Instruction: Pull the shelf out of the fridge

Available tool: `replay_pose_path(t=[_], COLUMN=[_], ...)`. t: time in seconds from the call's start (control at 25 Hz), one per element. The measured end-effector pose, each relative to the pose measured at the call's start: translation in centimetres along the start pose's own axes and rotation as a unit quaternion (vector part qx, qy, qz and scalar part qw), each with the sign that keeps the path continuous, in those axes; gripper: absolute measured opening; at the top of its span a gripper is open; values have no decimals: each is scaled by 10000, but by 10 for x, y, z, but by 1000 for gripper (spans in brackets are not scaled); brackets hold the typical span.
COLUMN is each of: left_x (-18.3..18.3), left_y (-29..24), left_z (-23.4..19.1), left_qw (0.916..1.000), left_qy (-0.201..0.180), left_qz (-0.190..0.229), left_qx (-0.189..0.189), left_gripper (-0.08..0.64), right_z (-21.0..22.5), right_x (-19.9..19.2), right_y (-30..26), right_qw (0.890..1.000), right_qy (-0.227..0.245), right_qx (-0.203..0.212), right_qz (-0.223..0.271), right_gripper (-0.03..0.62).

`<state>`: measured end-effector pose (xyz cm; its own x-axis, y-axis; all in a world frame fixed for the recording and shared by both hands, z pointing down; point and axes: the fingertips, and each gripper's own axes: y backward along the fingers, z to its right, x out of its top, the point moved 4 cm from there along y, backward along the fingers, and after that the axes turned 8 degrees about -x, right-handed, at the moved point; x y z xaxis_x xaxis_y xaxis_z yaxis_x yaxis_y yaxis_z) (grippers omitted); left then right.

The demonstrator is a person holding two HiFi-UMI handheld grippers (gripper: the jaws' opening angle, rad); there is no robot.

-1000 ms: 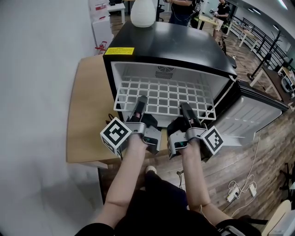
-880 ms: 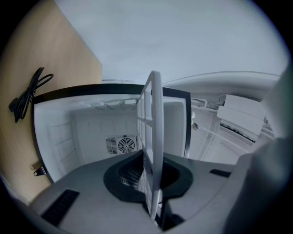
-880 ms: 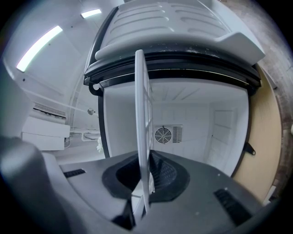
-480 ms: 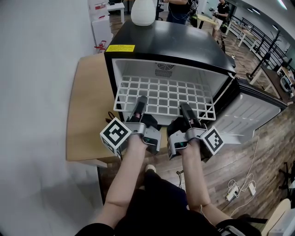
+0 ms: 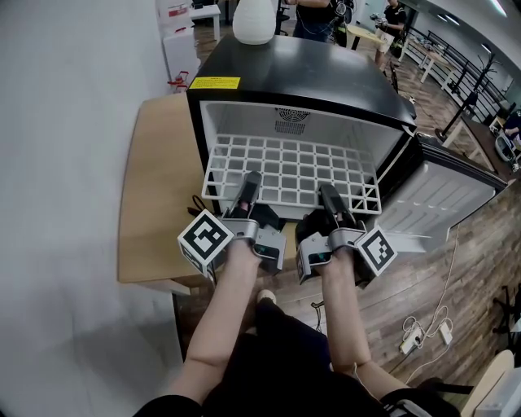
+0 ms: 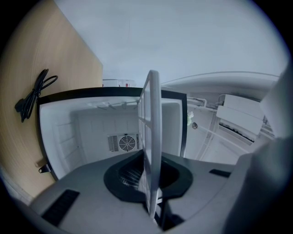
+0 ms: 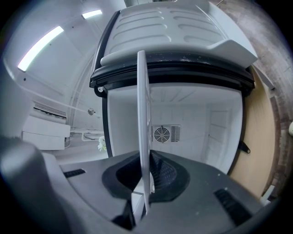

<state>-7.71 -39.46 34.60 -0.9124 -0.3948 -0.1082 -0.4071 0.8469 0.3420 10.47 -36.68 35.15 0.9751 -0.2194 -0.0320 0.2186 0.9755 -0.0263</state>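
Two bare forearms reach forward from the bottom of the head view, each holding tongs. The left tongs (image 5: 251,181) and right tongs (image 5: 326,192) sit side by side, each closed narrowly on the front rim of the white wire shelf (image 5: 293,163). The shelf juts partway out of an open black fridge (image 5: 326,77) at the right edge of a wooden surface (image 5: 155,187), with the door (image 5: 448,204) swung open to the right. Each tongs view shows what the head view cannot: the thin rim pinched edge-on between dark pads, with a round fan grille (image 6: 124,143) beyond. Only the head view shows both grips together, and a white vase (image 5: 252,20) on top of the fridge. The risks look like these: an uneven pull could skew and jam the shelf, the thin rim could slip from the pads, and the rear could drop once it comes free.
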Motion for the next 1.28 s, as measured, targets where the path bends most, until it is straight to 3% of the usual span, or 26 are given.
replay_pose_path(t=[0.64,0.72,0.84,1.08,1.28], left_x=[1,1,1,-5,-12], left_y=[-2,-1,1,9,16], left_z=[-1,-1,8,12,18], left_qw=[9997,9995,9989,9967,9936], left_qy=[-193,-256,-347,-616,-661], left_qz=[-81,-112,-157,-405,-670], left_qx=[-79,-117,-291,-328,-623], left_gripper=[37,38,83,131,149], right_z=[5,5,-2,-5,-5], right_x=[3,4,3,1,-8], right_y=[-1,0,6,15,22], right_qw=[9999,9998,9986,9964,9940], right_qy=[107,197,497,777,954], right_qx=[-21,26,201,314,433], right_qz=[1,12,-21,-153,-316], right_gripper=[19,34,117,146,170])
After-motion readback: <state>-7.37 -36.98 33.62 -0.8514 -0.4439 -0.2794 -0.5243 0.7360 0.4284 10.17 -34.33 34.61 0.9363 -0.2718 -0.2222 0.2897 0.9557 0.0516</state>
